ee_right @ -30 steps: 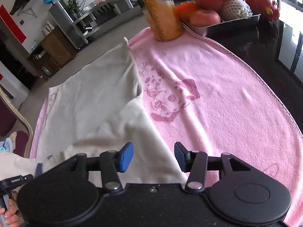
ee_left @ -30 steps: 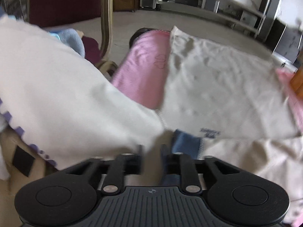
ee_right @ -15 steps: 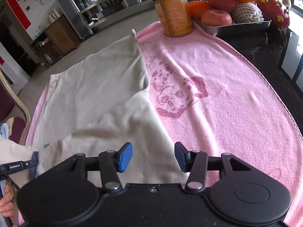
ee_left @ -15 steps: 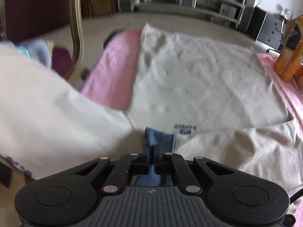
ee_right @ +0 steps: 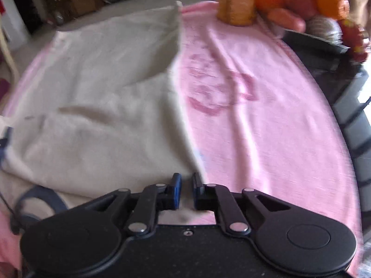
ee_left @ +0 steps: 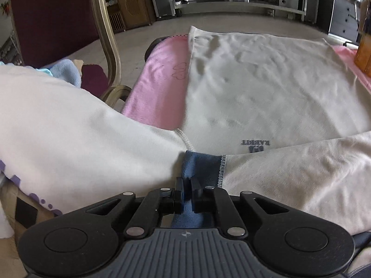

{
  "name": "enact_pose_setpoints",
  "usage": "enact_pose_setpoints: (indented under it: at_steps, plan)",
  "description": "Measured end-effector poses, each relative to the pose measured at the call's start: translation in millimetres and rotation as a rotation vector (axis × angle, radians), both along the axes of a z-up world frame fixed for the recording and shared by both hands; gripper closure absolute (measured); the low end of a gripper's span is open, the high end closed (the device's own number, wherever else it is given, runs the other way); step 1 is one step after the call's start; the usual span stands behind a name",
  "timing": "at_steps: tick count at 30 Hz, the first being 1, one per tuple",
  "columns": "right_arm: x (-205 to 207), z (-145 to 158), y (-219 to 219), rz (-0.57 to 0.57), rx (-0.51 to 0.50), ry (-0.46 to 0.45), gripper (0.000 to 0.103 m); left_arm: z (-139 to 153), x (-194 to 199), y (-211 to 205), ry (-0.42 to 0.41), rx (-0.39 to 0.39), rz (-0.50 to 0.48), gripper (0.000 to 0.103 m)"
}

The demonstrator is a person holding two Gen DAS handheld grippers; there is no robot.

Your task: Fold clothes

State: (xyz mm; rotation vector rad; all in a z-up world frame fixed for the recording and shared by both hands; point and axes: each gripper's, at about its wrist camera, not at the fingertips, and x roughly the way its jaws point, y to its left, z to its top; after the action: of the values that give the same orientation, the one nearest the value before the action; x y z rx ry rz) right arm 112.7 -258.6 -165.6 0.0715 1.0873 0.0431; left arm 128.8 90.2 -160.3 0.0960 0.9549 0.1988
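Observation:
A cream T-shirt (ee_left: pixel 255 88) with a navy collar (ee_left: pixel 201 164) lies on a pink towel (ee_left: pixel 160 76) over the table. My left gripper (ee_left: pixel 186 185) is shut on the navy collar at the shirt's near edge. One cream sleeve (ee_left: pixel 81 134) hangs off to the left. In the right wrist view the shirt (ee_right: pixel 104 97) covers the left half of the pink towel (ee_right: pixel 266 127). My right gripper (ee_right: pixel 186 185) is closed on the shirt's near right edge.
A wooden chair (ee_left: pixel 106 34) with dark red upholstery stands left of the table, with blue cloth (ee_left: pixel 67 71) on it. An orange bottle (ee_right: pixel 236 2) and a tray of fruit (ee_right: pixel 320 18) stand at the far right. The dark table edge (ee_right: pixel 352 106) runs along the right.
My left gripper has closed on the navy collar. My right gripper, open before, has moved down to the shirt's edge and closed on it.

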Motion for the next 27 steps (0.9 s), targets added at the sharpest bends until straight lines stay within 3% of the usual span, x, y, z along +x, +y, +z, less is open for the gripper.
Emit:
enact_pose_setpoints:
  at_steps: [4,7,11,15,18,22,25,27]
  plan:
    - [-5.9,5.8,-12.0,-0.061,-0.041,-0.016,0.089,7.4,-6.9,2.0,-0.006,0.013,0.022,0.090]
    - [-10.1,11.2,-20.5,-0.102,-0.056,-0.036,0.089,30.9,-19.9,5.9,-0.073,0.021,0.037,0.091]
    - [-5.8,9.2,-15.7,-0.075,0.045,-0.023,0.089,45.8,-28.3,5.2,-0.086,-0.168,-0.072,0.091]
    - [0.0,2.4,-8.6,-0.046,0.133,0.018,0.089,19.7,-20.7,-17.6,0.057,-0.270,-0.237,0.090]
    - [4.4,-2.8,-3.3,-0.024,0.198,0.049,0.089,4.2,-21.6,-21.6,0.118,-0.230,-0.241,0.085]
    - [8.7,-8.9,1.7,-0.002,0.269,0.086,0.101,4.8,-30.0,-5.2,0.144,-0.192,-0.154,0.088]
    - [-0.7,-6.6,-11.9,-0.050,0.195,0.077,0.103,6.0,-37.1,8.9,0.166,-0.162,-0.076,0.090]
    - [-5.0,-2.1,-15.6,-0.057,0.174,0.047,0.096,10.8,-45.2,9.6,0.122,-0.117,-0.054,0.091]
